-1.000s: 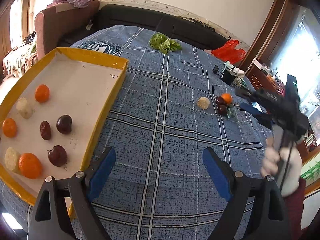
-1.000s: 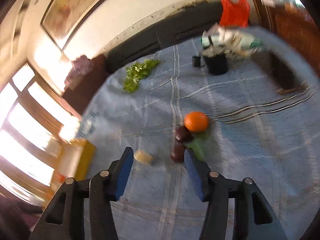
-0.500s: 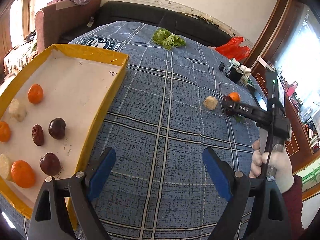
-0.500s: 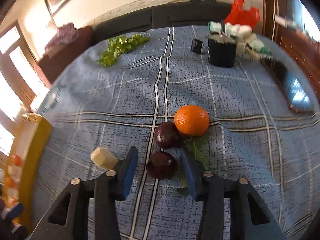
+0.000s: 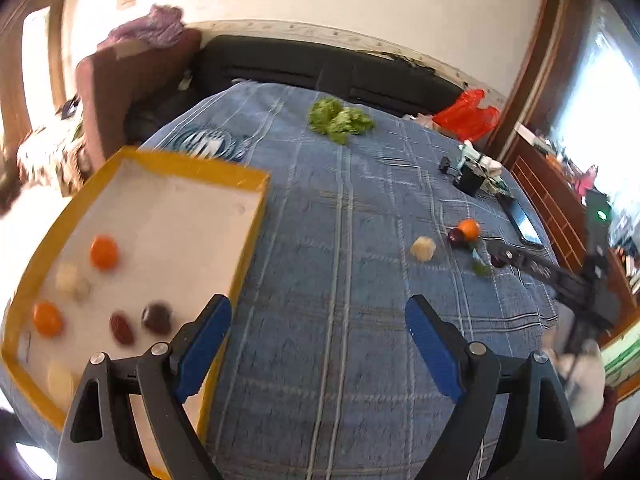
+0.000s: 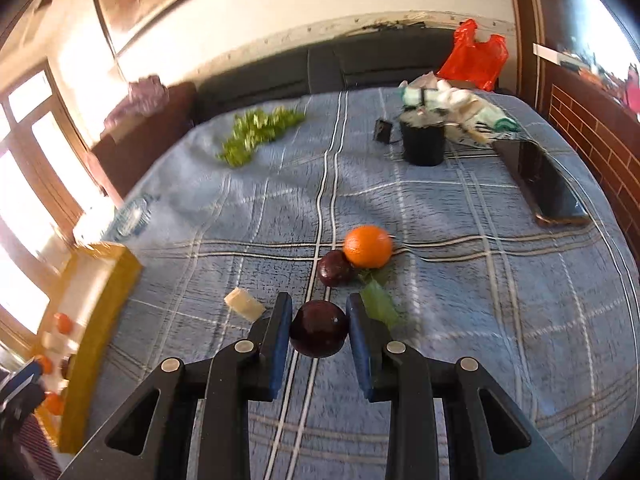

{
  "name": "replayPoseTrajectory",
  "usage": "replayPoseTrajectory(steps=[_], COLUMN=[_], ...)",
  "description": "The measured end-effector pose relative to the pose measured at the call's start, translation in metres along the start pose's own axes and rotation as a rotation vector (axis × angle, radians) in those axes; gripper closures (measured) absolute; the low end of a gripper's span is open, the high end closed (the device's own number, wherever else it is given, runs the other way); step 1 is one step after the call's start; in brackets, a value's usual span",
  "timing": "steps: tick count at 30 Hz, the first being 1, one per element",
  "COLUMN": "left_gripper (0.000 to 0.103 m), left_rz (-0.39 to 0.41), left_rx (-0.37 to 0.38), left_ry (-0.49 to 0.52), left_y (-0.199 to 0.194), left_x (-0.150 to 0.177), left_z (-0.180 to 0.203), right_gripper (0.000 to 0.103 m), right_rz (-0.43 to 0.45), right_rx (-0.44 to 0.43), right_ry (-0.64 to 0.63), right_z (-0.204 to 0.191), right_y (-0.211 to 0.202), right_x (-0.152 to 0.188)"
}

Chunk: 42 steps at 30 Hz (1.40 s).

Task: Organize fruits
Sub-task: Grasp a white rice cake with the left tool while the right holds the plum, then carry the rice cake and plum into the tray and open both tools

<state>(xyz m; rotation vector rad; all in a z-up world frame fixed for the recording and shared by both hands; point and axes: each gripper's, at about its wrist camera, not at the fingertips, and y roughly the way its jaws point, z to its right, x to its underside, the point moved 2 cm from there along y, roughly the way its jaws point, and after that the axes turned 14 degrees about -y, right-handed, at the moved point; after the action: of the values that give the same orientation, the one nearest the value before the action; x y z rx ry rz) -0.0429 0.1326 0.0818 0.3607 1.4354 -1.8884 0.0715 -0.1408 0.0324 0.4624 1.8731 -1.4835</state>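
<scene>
A dark plum [image 6: 319,329] sits between the blue pads of my right gripper [image 6: 319,301], whose jaws are closing and touch both its sides just above the blue checked cloth. Just beyond lie a second plum [image 6: 335,269], an orange [image 6: 368,246], a green leaf [image 6: 378,304] and a pale fruit chunk [image 6: 245,303]. My left gripper [image 5: 318,320] stands open with nothing in it, over the cloth beside the yellow-rimmed tray [image 5: 248,240]. The tray holds several fruits, among them an orange [image 5: 103,252] and a dark plum [image 5: 157,317].
Lettuce [image 5: 340,120] lies at the far side of the table. A black cup [image 6: 423,142], crumpled packets, a phone [image 6: 548,188] and a red bag [image 6: 474,54] crowd the far right. A dark sofa runs behind. A gloved hand [image 5: 580,376] holds the right gripper.
My right gripper has come down around the nearest plum and its jaws have narrowed onto it. The left gripper has risen a little and stays wide open.
</scene>
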Motion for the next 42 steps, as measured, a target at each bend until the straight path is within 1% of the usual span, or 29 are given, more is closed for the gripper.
replayPoseTrajectory(steps=[3, 6, 9, 11, 13, 15, 17, 19, 21, 23, 24, 25, 26, 27, 28, 30, 32, 35, 39, 42], left_gripper=[0.015, 0.015, 0.015, 0.015, 0.015, 0.015, 0.015, 0.015, 0.015, 0.019, 0.034, 0.051, 0.059, 0.072, 0.075, 0.075, 0.075, 0.075, 0.075, 0.074], left_rz=[-0.028, -0.053, -0.084, -0.089, -0.076, -0.077, -0.089, -0.118, -0.130, -0.133, -0.138, -0.158, -0.179, -0.184, -0.181, -0.163, -0.159, -0.134, -0.084, -0.036], left_rx=[0.016, 0.044, 0.054, 0.062, 0.036, 0.035, 0.030, 0.038, 0.035, 0.030, 0.033, 0.054, 0.099, 0.122, 0.125, 0.103, 0.112, 0.130, 0.146, 0.126], left_ry=[0.075, 0.147, 0.195, 0.229, 0.259, 0.271, 0.263, 0.245, 0.256, 0.260, 0.259, 0.253, 0.234, 0.222, 0.221, 0.226, 0.222, 0.189, 0.117, 0.064], left_y=[0.028, 0.060, 0.090, 0.110, 0.125, 0.137, 0.148, 0.158, 0.164, 0.166, 0.168, 0.170, 0.169, 0.166, 0.164, 0.159, 0.152, 0.130, 0.093, 0.067], left_x=[-0.010, -0.010, -0.005, -0.003, -0.003, -0.004, -0.006, -0.007, -0.003, 0.000, 0.001, 0.002, 0.002, 0.002, 0.003, 0.005, 0.006, 0.001, -0.011, -0.020], left_z=[0.033, 0.060, 0.084, 0.098, 0.107, 0.111, 0.111, 0.109, 0.109, 0.109, 0.111, 0.111, 0.111, 0.112, 0.114, 0.117, 0.117, 0.108, 0.082, 0.054], right_gripper=[0.073, 0.073, 0.073, 0.073, 0.073, 0.073, 0.073, 0.073, 0.073, 0.073, 0.073, 0.073, 0.073, 0.073, 0.073, 0.073, 0.073, 0.073, 0.073, 0.073], right_rz=[0.027, 0.036, 0.027, 0.007, -0.010, -0.021, -0.027, -0.026, -0.027, -0.026, -0.023, -0.022, -0.020, -0.020, -0.024, -0.025, -0.015, -0.001, 0.006, 0.016], right_rx=[0.000, -0.024, -0.064, -0.083, -0.094, -0.103, -0.106, -0.116, -0.115, -0.116, -0.113, -0.109, -0.106, -0.107, -0.104, -0.101, -0.100, -0.096, -0.091, -0.067], right_ry=[0.051, 0.117, 0.162, 0.176, 0.186, 0.192, 0.194, 0.201, 0.202, 0.203, 0.203, 0.203, 0.203, 0.204, 0.203, 0.206, 0.206, 0.197, 0.185, 0.169], right_z=[0.015, 0.030, 0.040, 0.042, 0.042, 0.042, 0.041, 0.040, 0.040, 0.039, 0.038, 0.038, 0.039, 0.039, 0.038, 0.039, 0.040, 0.038, 0.035, 0.032], right_y=[-0.011, -0.013, -0.005, 0.002, 0.006, 0.010, 0.012, 0.013, 0.013, 0.012, 0.012, 0.011, 0.011, 0.012, 0.012, 0.013, 0.010, 0.007, 0.006, 0.003], right_x=[0.011, 0.016, 0.018, 0.022, 0.024, 0.026, 0.027, 0.027, 0.027, 0.027, 0.027, 0.027, 0.027, 0.027, 0.028, 0.028, 0.027, 0.026, 0.025, 0.025])
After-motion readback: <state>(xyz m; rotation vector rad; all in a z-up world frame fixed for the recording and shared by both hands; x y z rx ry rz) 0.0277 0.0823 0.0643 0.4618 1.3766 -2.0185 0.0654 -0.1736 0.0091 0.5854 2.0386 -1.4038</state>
